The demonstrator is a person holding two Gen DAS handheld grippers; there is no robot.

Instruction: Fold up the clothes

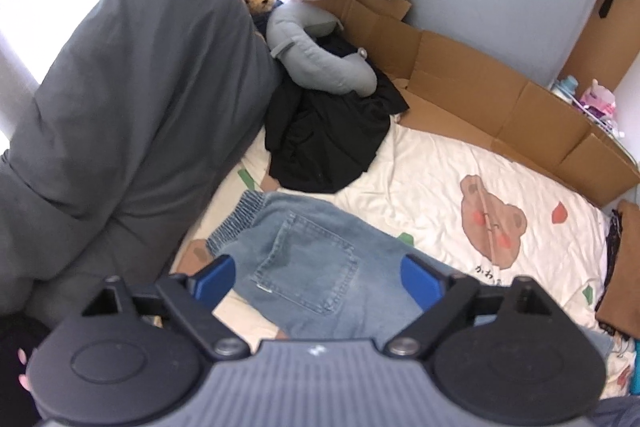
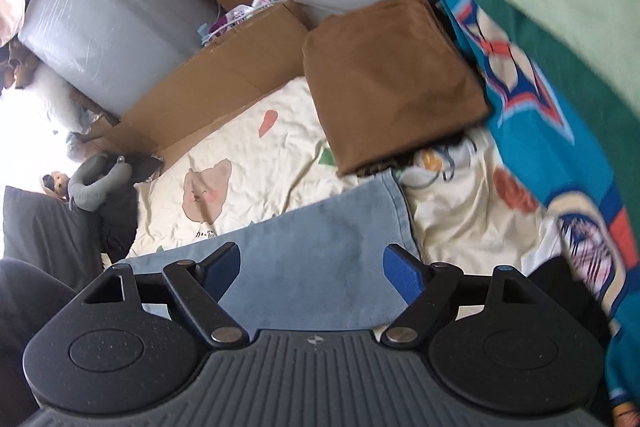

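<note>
A pair of light blue jeans [image 1: 304, 259] is lying across the cream bear-print sheet [image 1: 440, 163] of the bed. The elastic waistband and a back pocket are showing under the left gripper [image 1: 320, 279], and the leg end [image 2: 320, 227] is stretching out below the right gripper [image 2: 312, 267]. Both sets of tongs are standing wide apart, their blue pads hovering over the denim with nothing between them.

The jeans are looking flat along the leg, with 1 layer showing on top, though I cannot tell from here whether they are already doubled leg over leg. That could suit a pair just spread out for folding or 1 partly folded lengthwise.

To my eye the denim is going to handle as a fairly heavy, limp cloth: soft enough to drape and crease, stiff enough at seams and hem to hold an edge, and not slippery. The gathered waistband is looking like the firmest place for the left tongs to bite, and the hem corner the best for the right, since a pinch in the middle would only be lifting a loose pucker.

A folded brown garment [image 2: 392, 75] is resting just beyond the hem, and a heap of black clothes [image 1: 328, 139] is sitting near the waistband beside a grey duvet [image 1: 132, 99].
</note>
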